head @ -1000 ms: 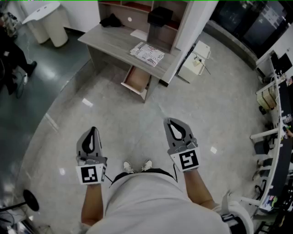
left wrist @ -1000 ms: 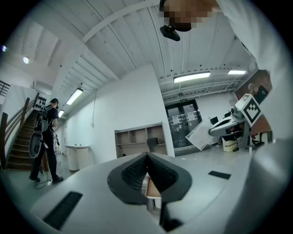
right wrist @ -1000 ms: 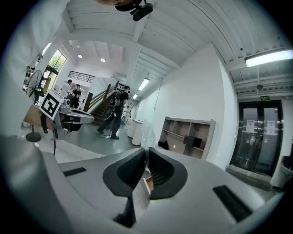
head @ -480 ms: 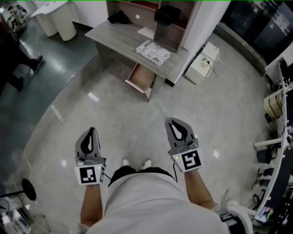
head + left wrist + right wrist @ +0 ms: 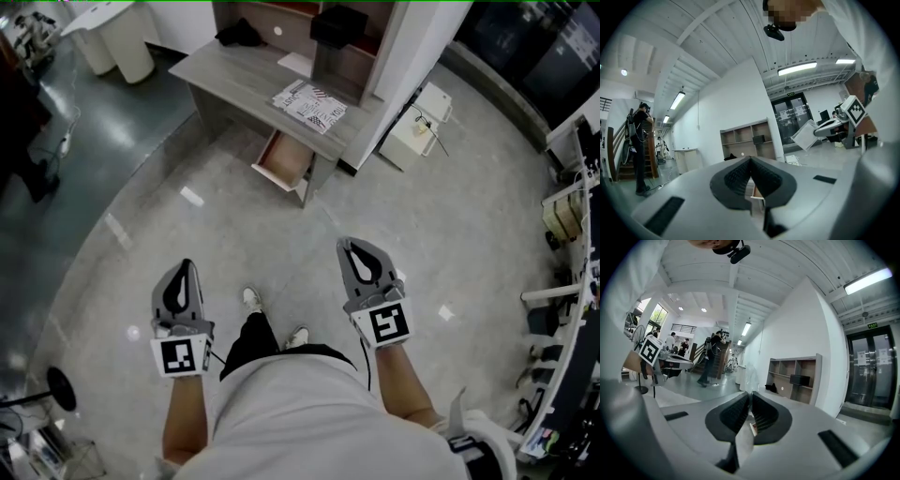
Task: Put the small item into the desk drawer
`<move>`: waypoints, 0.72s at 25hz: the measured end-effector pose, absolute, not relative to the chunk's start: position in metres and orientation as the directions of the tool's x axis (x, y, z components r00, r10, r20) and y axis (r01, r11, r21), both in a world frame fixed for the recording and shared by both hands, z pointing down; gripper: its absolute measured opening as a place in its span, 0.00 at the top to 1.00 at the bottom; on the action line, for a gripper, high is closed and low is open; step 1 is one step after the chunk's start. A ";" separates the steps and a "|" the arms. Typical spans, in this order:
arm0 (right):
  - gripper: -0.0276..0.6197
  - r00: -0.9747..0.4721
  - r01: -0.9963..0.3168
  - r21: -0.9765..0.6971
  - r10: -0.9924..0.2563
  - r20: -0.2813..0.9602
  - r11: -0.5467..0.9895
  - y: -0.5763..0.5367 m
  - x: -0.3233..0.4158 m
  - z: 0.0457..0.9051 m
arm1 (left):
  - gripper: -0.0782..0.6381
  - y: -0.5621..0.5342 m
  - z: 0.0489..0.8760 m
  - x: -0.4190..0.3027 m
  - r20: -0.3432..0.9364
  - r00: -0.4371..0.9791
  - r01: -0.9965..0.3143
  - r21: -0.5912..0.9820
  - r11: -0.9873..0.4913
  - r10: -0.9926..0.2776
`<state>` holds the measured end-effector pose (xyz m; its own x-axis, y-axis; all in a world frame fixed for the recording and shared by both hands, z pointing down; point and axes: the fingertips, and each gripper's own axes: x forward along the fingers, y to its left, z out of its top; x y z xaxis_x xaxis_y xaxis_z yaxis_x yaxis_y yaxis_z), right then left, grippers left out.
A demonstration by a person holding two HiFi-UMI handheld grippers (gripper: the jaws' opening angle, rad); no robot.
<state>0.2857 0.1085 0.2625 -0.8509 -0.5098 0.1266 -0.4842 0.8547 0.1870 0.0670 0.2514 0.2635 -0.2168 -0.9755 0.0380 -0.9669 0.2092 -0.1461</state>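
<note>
nearest, the person's white shoes [image 5: 251, 298] stand on the grey polished floor [image 5: 234, 234], one foot ahead of the other. the left gripper [image 5: 190, 265] and the right gripper [image 5: 349, 244] are held level, side by side and apart. each one has its jaws closed together at the tips, and no thing is pressed between the pads. further ahead, well apart from both grippers, the desk drawer [image 5: 281, 161] stands pulled out under the grey desk [image 5: 234, 80]. on the desk lie a patterned sheet [image 5: 309, 105] and a dark object [image 5: 239, 35]. which thing is the small item, i cannot tell.
</note>
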 end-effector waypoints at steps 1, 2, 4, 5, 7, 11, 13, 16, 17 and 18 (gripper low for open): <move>0.91 -0.849 -0.484 0.195 -0.512 0.131 0.853 0.103 0.282 0.264 | 0.87 0.244 0.266 0.063 0.039 -0.212 -0.968 -0.144 0.205 -0.976; 0.91 -0.846 -0.486 0.201 -0.516 0.138 0.851 0.097 0.278 0.267 | 0.87 0.237 0.270 0.058 0.043 -0.206 -0.970 -0.139 0.199 -0.978; 0.91 -0.836 -0.495 0.209 -0.528 0.148 0.843 0.083 0.267 0.271 | 0.87 0.218 0.282 0.047 0.055 -0.189 -0.976 -0.123 0.182 -0.980; 0.91 -0.830 -0.504 0.210 -0.537 0.152 0.838 0.074 0.262 0.273 | 0.87 0.208 0.288 0.041 0.059 -0.179 -0.979 -0.114 0.172 -0.982; 0.91 -0.815 -0.522 0.209 -0.556 0.163 0.827 0.056 0.249 0.277 | 0.87 0.185 0.294 0.027 0.059 -0.156 -0.983 -0.107 0.149 -0.986; 0.91 -0.804 -0.522 0.238 -0.565 0.183 0.819 0.020 0.207 0.274 | 0.87 0.139 0.297 -0.013 0.065 -0.120 -0.989 -0.097 0.113 -0.991; 0.91 -0.798 -0.526 0.247 -0.573 0.189 0.814 0.002 0.184 0.273 | 0.87 0.116 0.302 -0.035 0.069 -0.103 -0.993 -0.071 0.098 -0.992; 0.91 -0.774 -0.549 0.247 -0.597 0.210 0.799 -0.020 0.157 0.272 | 0.87 0.088 0.308 -0.062 0.081 -0.060 -0.997 -0.052 0.056 -0.995; 0.91 -0.767 -0.554 0.251 -0.604 0.218 0.794 -0.025 0.149 0.271 | 0.87 0.080 0.308 -0.070 0.082 -0.046 -0.998 -0.046 0.042 -0.996; 0.91 -0.760 -0.556 0.258 -0.609 0.226 0.790 -0.030 0.140 0.270 | 0.87 0.072 0.308 -0.078 0.084 -0.032 -0.999 -0.037 0.029 -0.996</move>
<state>0.1405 -0.0295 0.2705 -0.7603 -0.6091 0.2257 -0.5563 0.7900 0.2578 -0.0781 0.0718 0.3079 -0.0320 -0.9959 0.0845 -0.9989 0.0290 -0.0367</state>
